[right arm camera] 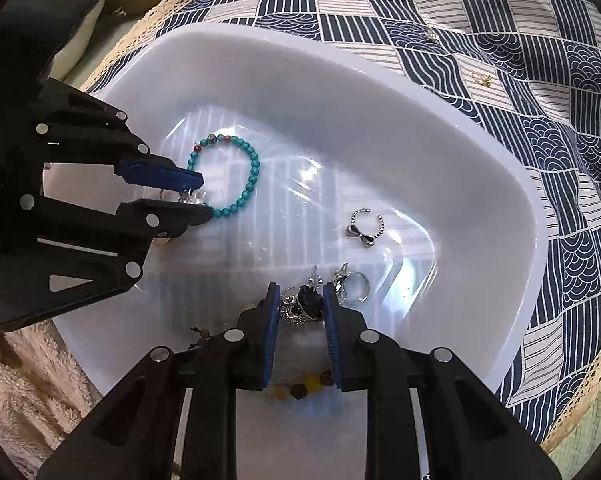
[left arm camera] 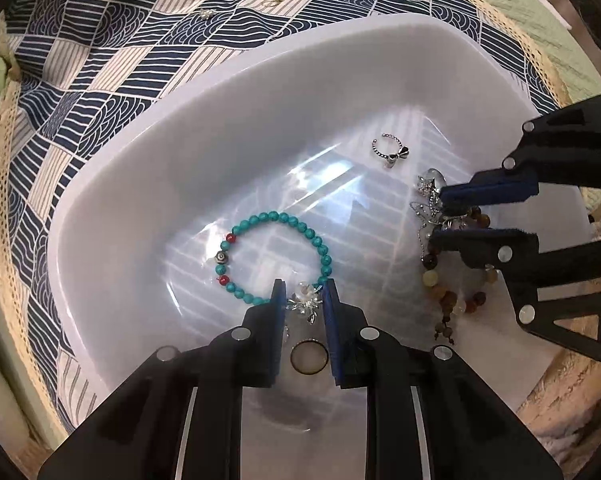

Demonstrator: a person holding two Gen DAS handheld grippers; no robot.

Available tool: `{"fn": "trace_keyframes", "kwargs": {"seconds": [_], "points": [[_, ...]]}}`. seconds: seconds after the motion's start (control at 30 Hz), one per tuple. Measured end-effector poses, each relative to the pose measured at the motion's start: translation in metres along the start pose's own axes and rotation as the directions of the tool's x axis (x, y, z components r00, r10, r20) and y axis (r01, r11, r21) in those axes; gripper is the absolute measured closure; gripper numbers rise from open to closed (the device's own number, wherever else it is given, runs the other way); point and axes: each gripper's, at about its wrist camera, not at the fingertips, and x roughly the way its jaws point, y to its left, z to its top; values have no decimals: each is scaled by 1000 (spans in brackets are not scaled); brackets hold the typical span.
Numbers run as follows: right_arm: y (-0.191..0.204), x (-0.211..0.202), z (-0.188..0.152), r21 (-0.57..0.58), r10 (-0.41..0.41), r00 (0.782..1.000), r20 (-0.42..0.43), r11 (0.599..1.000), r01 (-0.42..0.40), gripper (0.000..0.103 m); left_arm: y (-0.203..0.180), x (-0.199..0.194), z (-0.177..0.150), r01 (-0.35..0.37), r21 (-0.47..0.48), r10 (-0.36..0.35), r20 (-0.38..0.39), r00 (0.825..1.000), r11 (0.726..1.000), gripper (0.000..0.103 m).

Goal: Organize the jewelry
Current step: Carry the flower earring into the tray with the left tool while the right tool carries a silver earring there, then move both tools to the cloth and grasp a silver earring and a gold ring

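- Both hand-held grippers point down into the white tub (left arm camera: 148,208), which sits on a blue patterned cloth (left arm camera: 100,60); each one is narrowed around a small metal piece.
- The left hand-held gripper (left arm camera: 303,300) has a clear, silvery flower charm (left arm camera: 306,298) between its blue pads. The pads look to touch it on both sides, so it reads as clamped on the charm. In the right wrist view the same gripper (right arm camera: 204,196) shows the charm at its tips.
- The turquoise bracelet (left arm camera: 276,256) lies flat on the tub floor, its loop stretching straight ahead of the left tips; the charm sits at the loop's near edge. Whether the charm is joined to the bracelet cannot be told.
- A plain ring (left arm camera: 309,357) lies between the left fingers, further back toward the camera, and is not gripped.
- The right hand-held gripper (right arm camera: 302,304) is closed to a narrow gap on a dark-and-silver ornate piece (right arm camera: 300,308); the pads appear to press it. A silver ring (right arm camera: 354,286) lies just beside its right finger, untouched.
- A bow ring (right arm camera: 362,226) lies on the tub floor ahead of the right tips, nearer that gripper than the left.
- A brown bead bracelet (left arm camera: 456,292) lies under the right gripper.
- Two small gold pieces (right arm camera: 482,78) rest on the cloth outside the tub, well apart from both grippers.
- Judgement: both held pieces look set down in the tub, so release and a straight lift seem next; the charm may drag the bracelet if they are joined.
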Motion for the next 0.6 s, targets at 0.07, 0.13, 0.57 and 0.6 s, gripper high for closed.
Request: {"fn": "trace_keyframes", "kwargs": {"seconds": [0.07, 0.13, 0.57, 0.6], "points": [[-1, -3, 0, 2, 0, 1000, 5, 1000, 0, 78, -1, -1, 0, -2, -1, 2, 0, 1000, 1000, 85], [-2, -6, 1, 4, 4, 1000, 14, 1000, -4, 72, -1, -2, -1, 4, -1, -4, -3, 1000, 1000, 85], [-62, -89, 21, 200, -20, 950, 312, 979, -45, 46, 39, -68, 25, 45, -143, -20, 175, 984, 989, 50], [-72, -91, 26, 227, -27, 942, 333, 973, -52, 46, 49, -71, 30, 50, -194, -12, 189, 982, 980, 50]]}}
